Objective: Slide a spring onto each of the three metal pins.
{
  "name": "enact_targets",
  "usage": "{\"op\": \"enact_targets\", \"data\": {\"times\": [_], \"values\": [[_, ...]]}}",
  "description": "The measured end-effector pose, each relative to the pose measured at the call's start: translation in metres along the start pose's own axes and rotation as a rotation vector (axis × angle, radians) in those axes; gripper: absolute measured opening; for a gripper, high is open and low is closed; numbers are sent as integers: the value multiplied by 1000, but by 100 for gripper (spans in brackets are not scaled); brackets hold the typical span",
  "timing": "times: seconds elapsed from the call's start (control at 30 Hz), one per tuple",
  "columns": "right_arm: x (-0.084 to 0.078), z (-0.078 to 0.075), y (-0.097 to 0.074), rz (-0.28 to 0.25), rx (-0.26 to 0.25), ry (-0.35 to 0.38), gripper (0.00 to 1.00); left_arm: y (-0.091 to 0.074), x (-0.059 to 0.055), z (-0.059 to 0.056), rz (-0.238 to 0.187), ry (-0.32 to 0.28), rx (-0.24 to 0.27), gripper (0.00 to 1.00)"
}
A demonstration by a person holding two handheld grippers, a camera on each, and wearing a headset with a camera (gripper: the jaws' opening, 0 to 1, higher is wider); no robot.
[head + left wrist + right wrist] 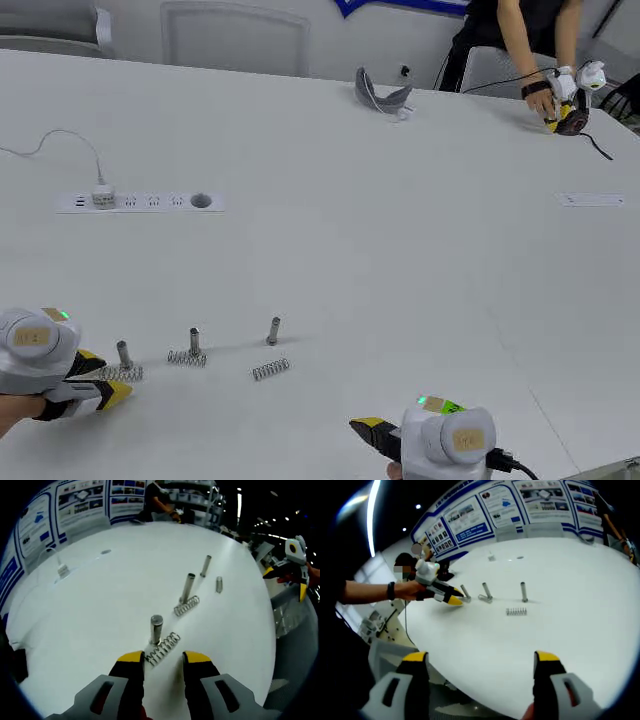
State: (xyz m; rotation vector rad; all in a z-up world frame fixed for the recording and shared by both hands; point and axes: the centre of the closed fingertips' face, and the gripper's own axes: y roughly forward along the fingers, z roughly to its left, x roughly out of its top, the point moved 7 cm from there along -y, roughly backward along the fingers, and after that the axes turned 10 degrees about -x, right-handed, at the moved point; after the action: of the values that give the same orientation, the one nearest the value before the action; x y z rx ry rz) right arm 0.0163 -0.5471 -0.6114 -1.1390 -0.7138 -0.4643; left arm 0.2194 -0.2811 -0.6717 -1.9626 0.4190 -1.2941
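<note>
Head view has the three metal pins standing upright in a row on the white table [400, 280], low at about 8 o'clock of the picture: left pin [124, 352], middle pin [195, 340] and right pin [273, 330]. All three springs lie flat on the table, off the pins. The first spring [122, 373] lies just at 6 o'clock of the left pin. The second spring [186, 357] lies against the middle pin's foot, at its 7 o'clock. The third spring [270, 369] rests a little apart, at 6 o'clock of the right pin.

The left gripper [108, 375] sits at 9 o'clock of the first spring. In the left gripper view its yellow-tipped jaws stand a modest gap apart, with that spring's near end lying between the tips; whether either tip touches it I cannot tell.

The right gripper [372, 432] is at 5 o'clock of the head view, well apart from the pins. In the right gripper view its jaws are spread wide over bare table, pointing toward the row.

Farther out, a power strip [140, 201] with a white plug lies at 10 o'clock. A grey curved object [383, 95] lies at 12 o'clock. Another person [535, 50] works at the far edge at 1 o'clock.
</note>
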Motion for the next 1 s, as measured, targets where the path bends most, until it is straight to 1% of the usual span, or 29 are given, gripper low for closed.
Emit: {"op": "enact_targets", "data": {"times": [0.07,0.13,0.17,0.27,0.37,0.43,0.5,0.57,0.63,0.77,0.87,0.97,1.0], "values": [[0,-1,0,-4,-4,6,88,1,-1,-1,9,9,-1,29],[0,-1,-1,-5,-5,10,88,2,-4,-3,29,27,0,26],[-1,-1,-1,-3,-6,9,88,1,-3,-3,24,35,8,24],[-2,-2,-1,5,-8,5,88,-1,-4,-5,29,40,5,19],[-1,-2,-3,-3,-11,8,88,-1,-6,-7,43,66,8,14],[-1,-3,-3,-10,-13,14,88,0,-6,-8,43,67,2,12],[-1,-3,-2,-14,-14,18,88,0,-6,-9,47,72,0,12],[-3,-2,-1,-7,-8,15,88,0,-7,-11,55,79,-11,12],[-4,0,1,1,-1,8,88,1,-7,-12,59,87,-8,12],[-3,1,2,-1,4,7,88,1,-6,-12,52,78,-6,14],[-1,1,2,-2,5,5,88,3,-5,-14,70,110,-8,18],[0,1,2,-4,5,5,88,4,-3,-13,63,107,-8,17],[-1,1,2,-3,5,5,88,5,-3,-13,62,109,-8,15]]}}
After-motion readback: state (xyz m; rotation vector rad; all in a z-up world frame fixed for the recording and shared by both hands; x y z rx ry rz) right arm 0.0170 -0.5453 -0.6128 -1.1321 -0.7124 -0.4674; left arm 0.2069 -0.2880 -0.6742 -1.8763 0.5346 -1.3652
